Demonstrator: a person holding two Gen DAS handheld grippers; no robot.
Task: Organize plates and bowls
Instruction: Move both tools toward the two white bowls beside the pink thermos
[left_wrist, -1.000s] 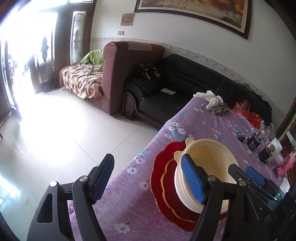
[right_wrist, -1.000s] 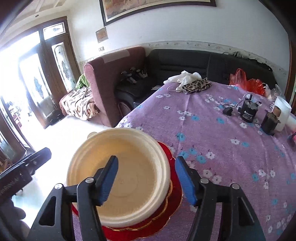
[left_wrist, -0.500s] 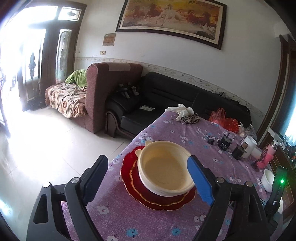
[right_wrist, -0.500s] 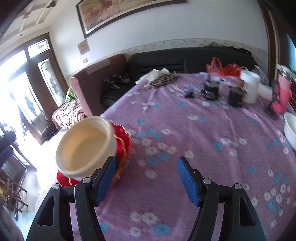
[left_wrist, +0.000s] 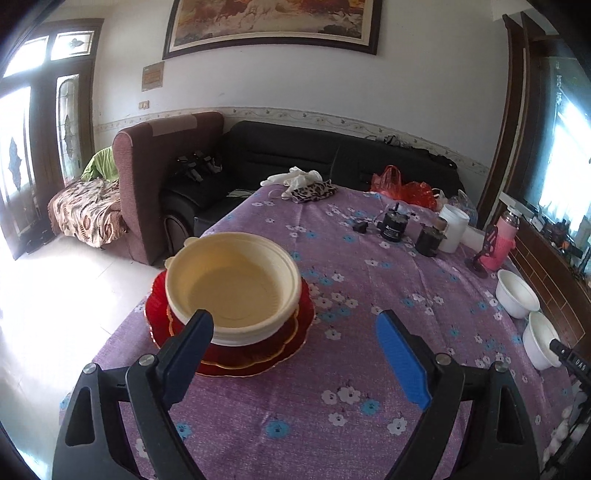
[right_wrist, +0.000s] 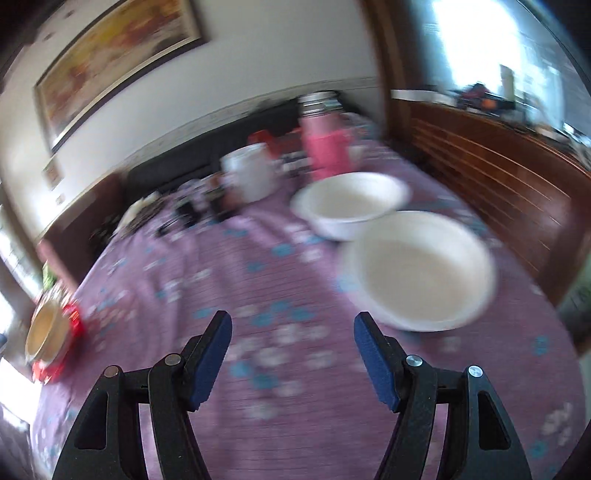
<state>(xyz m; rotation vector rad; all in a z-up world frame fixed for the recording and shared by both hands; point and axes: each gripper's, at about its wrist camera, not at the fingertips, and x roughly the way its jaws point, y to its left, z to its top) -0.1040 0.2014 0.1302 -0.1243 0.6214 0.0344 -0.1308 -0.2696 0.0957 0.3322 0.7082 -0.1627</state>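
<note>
A cream bowl (left_wrist: 232, 284) sits on stacked red plates (left_wrist: 258, 354) at the table's left edge; the stack also shows blurred in the right wrist view (right_wrist: 46, 332). My left gripper (left_wrist: 291, 339) is open and empty, just in front of and right of the stack. Two white bowls (left_wrist: 516, 293) (left_wrist: 540, 339) stand at the right edge. In the right wrist view they are a near white bowl (right_wrist: 417, 269) and a far white bowl (right_wrist: 349, 203). My right gripper (right_wrist: 291, 332) is open and empty, short of the near bowl.
The table wears a purple flowered cloth (left_wrist: 351, 369). At its far side stand a pink bottle (left_wrist: 500, 243), a white tub (left_wrist: 454, 229), black gadgets (left_wrist: 393, 227), red bags (left_wrist: 402, 186) and cloths (left_wrist: 303, 184). A wooden cabinet (right_wrist: 498, 177) borders the right side.
The right gripper has swung right from the cream bowl stack to face the two white bowls. The left gripper view has turned right and pulled back over the table.
</note>
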